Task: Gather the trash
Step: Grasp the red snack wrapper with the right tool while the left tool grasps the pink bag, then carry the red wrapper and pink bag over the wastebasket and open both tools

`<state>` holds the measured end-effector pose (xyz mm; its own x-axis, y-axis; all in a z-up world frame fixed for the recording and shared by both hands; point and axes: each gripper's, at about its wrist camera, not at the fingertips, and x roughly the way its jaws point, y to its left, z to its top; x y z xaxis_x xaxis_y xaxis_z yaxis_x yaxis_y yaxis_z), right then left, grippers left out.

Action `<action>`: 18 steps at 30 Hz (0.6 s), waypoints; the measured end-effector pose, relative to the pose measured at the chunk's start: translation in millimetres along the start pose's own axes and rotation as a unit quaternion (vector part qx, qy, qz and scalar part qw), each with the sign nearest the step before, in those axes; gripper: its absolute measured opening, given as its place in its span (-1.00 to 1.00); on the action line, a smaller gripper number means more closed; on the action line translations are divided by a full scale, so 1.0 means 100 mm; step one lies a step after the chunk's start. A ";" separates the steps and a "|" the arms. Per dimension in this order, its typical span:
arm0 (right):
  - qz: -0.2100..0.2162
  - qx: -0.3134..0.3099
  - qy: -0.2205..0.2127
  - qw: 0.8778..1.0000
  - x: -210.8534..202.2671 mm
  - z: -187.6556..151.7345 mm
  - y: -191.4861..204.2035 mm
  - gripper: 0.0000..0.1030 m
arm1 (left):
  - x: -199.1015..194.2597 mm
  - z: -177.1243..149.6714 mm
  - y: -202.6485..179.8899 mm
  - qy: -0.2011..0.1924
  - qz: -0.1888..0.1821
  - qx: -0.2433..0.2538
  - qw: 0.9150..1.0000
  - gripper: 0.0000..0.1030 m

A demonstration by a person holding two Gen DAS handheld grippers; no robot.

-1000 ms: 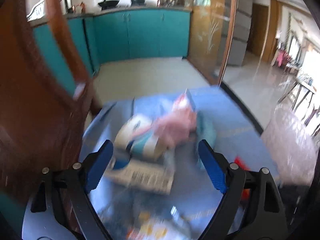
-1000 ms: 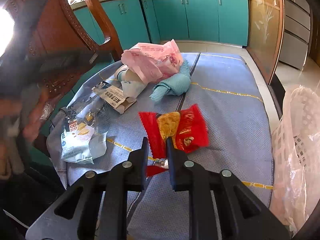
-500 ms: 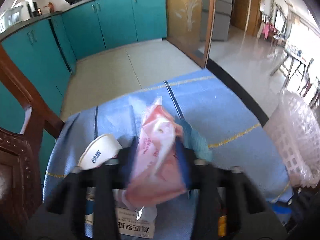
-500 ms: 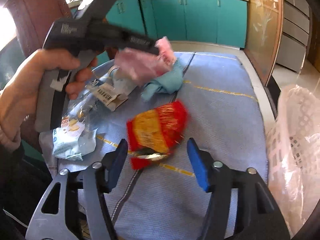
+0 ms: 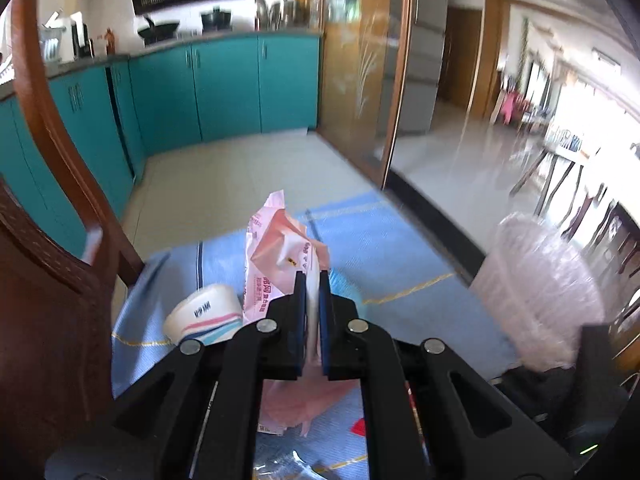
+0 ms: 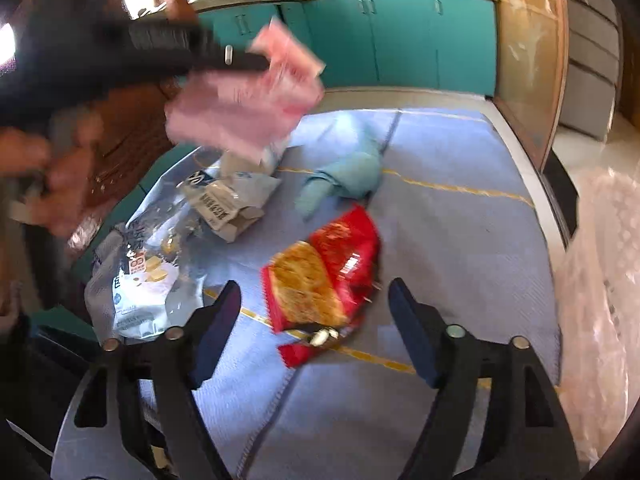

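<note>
Crinkled pink wrapper [image 5: 280,264] pinched between left gripper [image 5: 313,280] fingers; clear of cloth.

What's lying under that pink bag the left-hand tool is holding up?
The left gripper is shut on the pink bag, lifted off the blue cloth. Below it lie a white cup and a torn white packet. The bag hides whatever sits directly behind it.

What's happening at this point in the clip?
A person is clearing wrappers off a blue tablecloth with two handheld grippers. The left gripper is shut on a pink plastic package, held above the cloth. The right gripper is opening over a red snack bag that lies on the cloth, its pads not touching it. A grey wrapper, a clear bag and a teal cloth remain on the table. A lined white basket stands alongside.
</note>
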<state>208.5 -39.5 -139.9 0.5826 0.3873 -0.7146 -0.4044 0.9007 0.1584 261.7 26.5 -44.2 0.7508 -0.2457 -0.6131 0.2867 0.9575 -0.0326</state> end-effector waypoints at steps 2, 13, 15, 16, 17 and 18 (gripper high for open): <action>-0.018 -0.019 0.011 1.000 0.12 0.02 0.09 0.49 | -0.19 0.00 0.02 -0.024 -0.004 -0.009 1.000 -0.87; -0.026 -0.014 0.021 0.999 0.33 0.05 0.08 0.05 | -0.41 -0.11 0.19 -0.040 0.010 -0.014 0.999 -0.87; -0.028 -0.015 0.018 0.999 0.31 0.05 0.10 -0.09 | -0.42 -0.10 0.19 -0.041 0.013 -0.017 0.999 -0.87; -0.028 -0.016 0.018 0.999 0.30 0.05 0.10 -0.12 | -0.43 -0.10 0.20 -0.041 0.012 -0.018 0.999 -0.87; -0.028 -0.017 0.017 0.999 0.30 0.06 0.10 -0.18 | -0.44 -0.10 0.20 -0.043 0.012 -0.019 0.999 -0.87; -0.029 -0.018 0.014 0.999 0.29 0.06 0.10 -0.19 | -0.45 -0.10 0.19 -0.045 0.011 -0.019 0.999 -0.87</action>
<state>225.2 -18.0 -154.7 0.5854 0.3283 -0.7413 -0.3956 0.9138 0.0922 227.8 57.2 -25.1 0.8080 -0.2359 -0.5399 0.2479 0.9674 -0.0517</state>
